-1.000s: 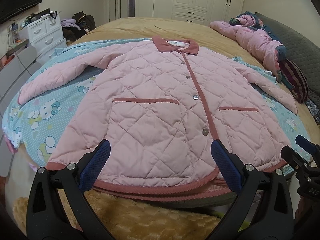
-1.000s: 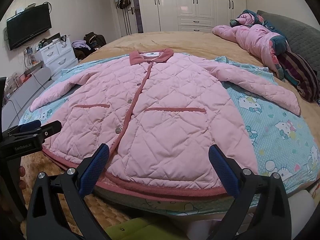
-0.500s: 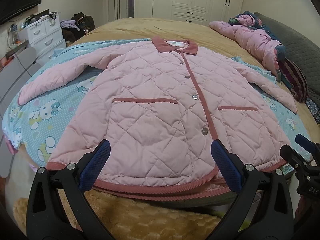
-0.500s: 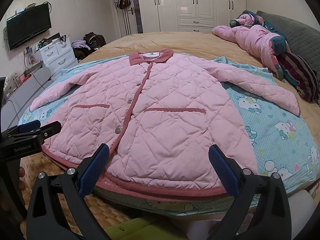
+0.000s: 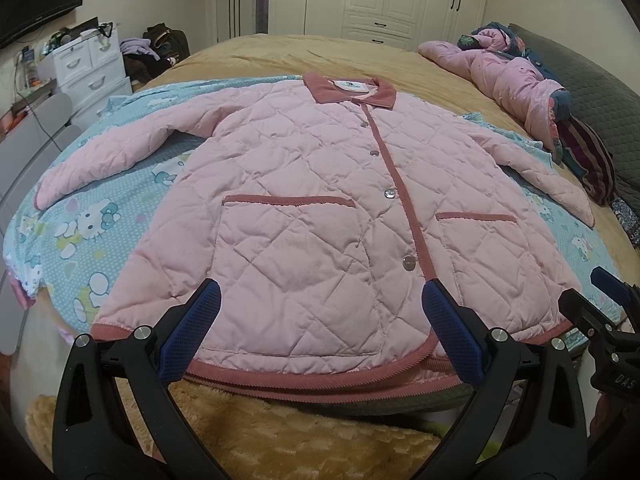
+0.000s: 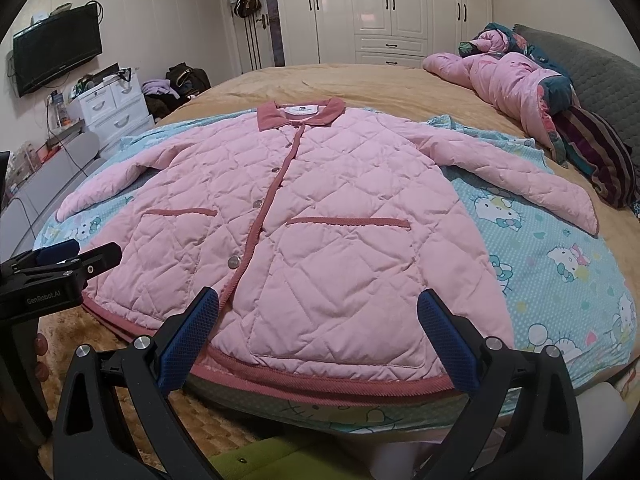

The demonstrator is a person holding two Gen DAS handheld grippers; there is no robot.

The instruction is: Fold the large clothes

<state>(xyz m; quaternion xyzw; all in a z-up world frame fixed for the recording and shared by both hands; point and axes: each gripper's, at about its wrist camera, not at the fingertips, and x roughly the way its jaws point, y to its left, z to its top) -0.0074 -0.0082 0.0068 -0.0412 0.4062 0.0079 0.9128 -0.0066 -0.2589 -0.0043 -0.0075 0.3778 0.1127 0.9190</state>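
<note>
A pink quilted jacket with a dark pink collar, trim and two pockets lies flat and buttoned on the bed, sleeves spread to both sides, hem toward me; it also shows in the right wrist view. My left gripper is open and empty, hovering just before the hem at the left pocket side. My right gripper is open and empty, before the hem at the right pocket side. Each gripper shows at the edge of the other's view.
A light blue cartoon-cat sheet lies under the jacket on a tan bedspread. A crumpled pink garment and striped cloth sit at the far right. White drawers and a wall TV stand on the left.
</note>
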